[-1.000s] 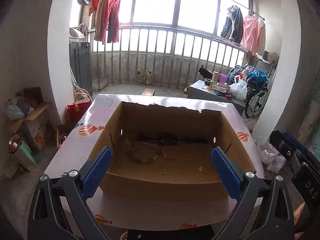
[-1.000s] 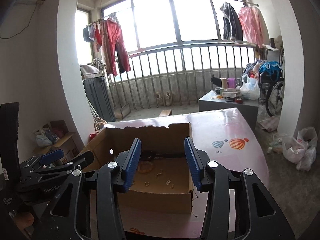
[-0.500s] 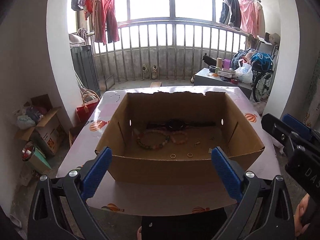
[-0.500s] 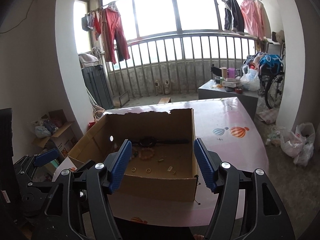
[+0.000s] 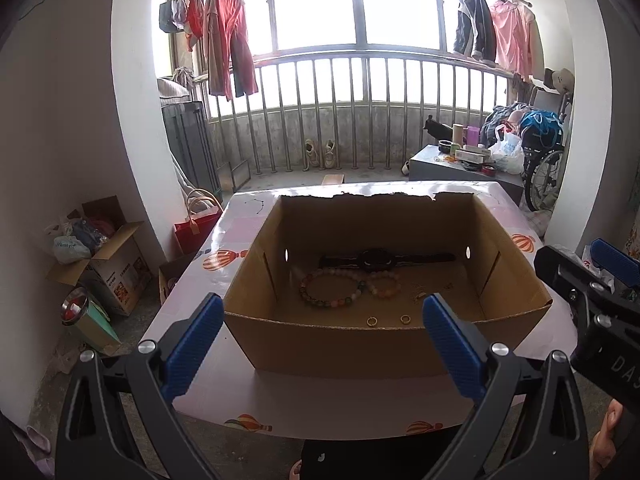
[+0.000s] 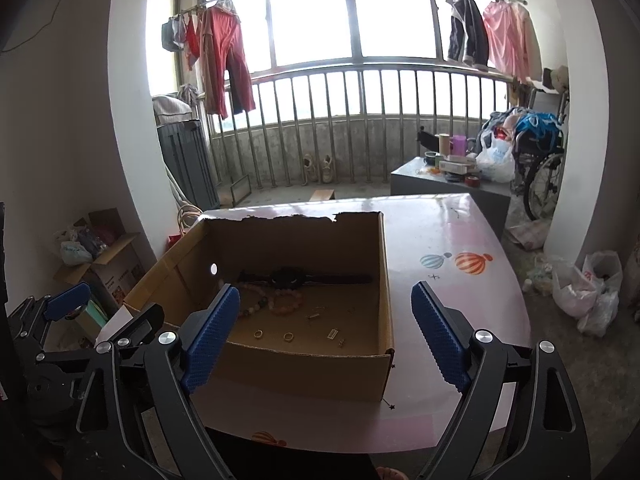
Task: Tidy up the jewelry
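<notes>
We see that our left gripper (image 5: 320, 330) has black plastic arms with triangular cut-outs, silver round screws and blue ribbed pads (image 5: 450, 346). Our right gripper (image 6: 325, 334) is built the same, with blue textured pads (image 6: 212, 340). In the left view its black body carries white letters "DAS".

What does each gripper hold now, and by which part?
Nothing. The left gripper and right gripper are both open and empty; the right one's jaws have just been opening.
</notes>
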Available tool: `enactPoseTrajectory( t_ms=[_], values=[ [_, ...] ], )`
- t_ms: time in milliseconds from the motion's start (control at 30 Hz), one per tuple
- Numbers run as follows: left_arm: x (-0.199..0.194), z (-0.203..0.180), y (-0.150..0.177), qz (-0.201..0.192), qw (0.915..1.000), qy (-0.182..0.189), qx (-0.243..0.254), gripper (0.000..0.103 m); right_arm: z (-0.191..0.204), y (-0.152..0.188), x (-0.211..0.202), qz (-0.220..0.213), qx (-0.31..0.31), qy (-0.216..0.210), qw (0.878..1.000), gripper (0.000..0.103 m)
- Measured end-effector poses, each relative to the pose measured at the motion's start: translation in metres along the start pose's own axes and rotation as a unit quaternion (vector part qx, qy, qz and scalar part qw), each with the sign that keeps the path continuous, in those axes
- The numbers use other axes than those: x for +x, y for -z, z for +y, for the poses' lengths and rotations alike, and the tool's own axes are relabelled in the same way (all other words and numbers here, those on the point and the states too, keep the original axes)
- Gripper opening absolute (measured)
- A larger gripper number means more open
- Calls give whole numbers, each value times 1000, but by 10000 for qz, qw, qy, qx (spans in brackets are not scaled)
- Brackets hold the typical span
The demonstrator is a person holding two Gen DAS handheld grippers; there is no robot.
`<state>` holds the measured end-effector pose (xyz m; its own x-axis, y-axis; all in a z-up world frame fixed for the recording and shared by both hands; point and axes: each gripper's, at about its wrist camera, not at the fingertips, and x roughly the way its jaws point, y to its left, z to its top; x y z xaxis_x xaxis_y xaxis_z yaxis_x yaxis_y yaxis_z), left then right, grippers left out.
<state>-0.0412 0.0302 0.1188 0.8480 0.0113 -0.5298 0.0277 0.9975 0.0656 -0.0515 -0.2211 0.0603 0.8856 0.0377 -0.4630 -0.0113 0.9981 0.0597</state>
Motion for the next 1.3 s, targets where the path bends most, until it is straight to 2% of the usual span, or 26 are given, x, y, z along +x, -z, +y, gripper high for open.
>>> enactPoseTrajectory(
  t_ms=[333, 500, 667, 833, 1300],
  values=[
    [7, 0, 2, 94, 9999, -28, -68, 98, -10, 5, 9, 92, 1, 401, 9992, 93],
    [8, 3, 1, 158, 9997, -131, -102, 98, -16, 5, 12, 122, 123, 397, 9991, 94],
    [6, 5, 2, 150, 9998, -74, -108, 98, -16, 4, 13, 152, 178, 318, 9992, 94],
    [8, 6, 2, 219, 9995, 151, -167, 98, -14, 3, 11, 130, 127, 318, 9993, 95],
    [2, 7, 2, 219, 9996, 70, -180, 98, -17, 2, 8, 174, 211, 225, 9994, 95]
  ],
)
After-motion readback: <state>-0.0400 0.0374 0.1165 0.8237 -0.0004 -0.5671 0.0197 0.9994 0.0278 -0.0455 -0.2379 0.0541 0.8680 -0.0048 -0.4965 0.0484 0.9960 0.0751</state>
